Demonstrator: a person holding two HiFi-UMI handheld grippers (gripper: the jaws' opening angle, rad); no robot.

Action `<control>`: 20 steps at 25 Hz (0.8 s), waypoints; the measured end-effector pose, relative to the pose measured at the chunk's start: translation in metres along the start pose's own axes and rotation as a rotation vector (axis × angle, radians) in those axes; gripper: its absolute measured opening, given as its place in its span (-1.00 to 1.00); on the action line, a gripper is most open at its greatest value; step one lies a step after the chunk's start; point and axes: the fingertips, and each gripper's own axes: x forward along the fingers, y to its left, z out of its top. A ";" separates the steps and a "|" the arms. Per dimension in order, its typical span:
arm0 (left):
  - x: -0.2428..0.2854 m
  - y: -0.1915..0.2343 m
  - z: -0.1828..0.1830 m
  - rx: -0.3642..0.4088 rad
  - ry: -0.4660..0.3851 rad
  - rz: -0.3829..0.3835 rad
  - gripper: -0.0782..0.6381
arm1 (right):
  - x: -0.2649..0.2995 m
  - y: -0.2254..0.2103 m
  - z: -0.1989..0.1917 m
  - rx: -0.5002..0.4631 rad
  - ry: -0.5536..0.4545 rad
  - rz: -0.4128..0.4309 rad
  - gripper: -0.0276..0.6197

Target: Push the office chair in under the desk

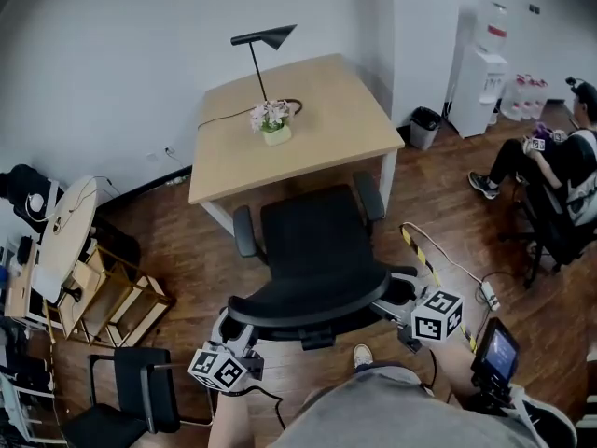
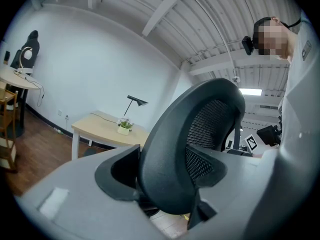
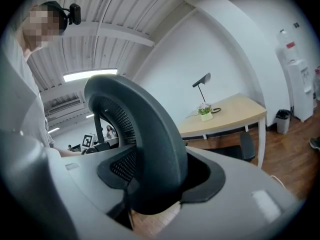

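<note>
Standing on wood floor (image 1: 438,185), office chair (image 1: 312,250) facing pale desk (image 1: 326,110), white walls (image 1: 112,54)

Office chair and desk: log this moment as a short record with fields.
chair: office chair faces the desk, with its seat in front of the near edge and not yet under it
left gripper: jaws closed on the left end of the backrest
right gripper: jaws closed on the right end of the backrest
on desk: lamp, potted plant
task: push not finished
</note>
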 end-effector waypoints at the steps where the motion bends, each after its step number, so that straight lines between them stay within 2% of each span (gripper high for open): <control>1: 0.005 0.004 0.002 0.001 -0.003 0.001 -0.03 | 0.005 -0.004 0.003 -0.001 0.000 0.002 -0.11; 11: 0.051 0.039 0.023 -0.002 -0.016 0.031 -0.02 | 0.048 -0.039 0.035 -0.006 0.001 0.019 -0.11; 20: 0.086 0.073 0.039 -0.003 -0.011 0.025 -0.02 | 0.087 -0.065 0.057 -0.008 -0.012 0.022 -0.11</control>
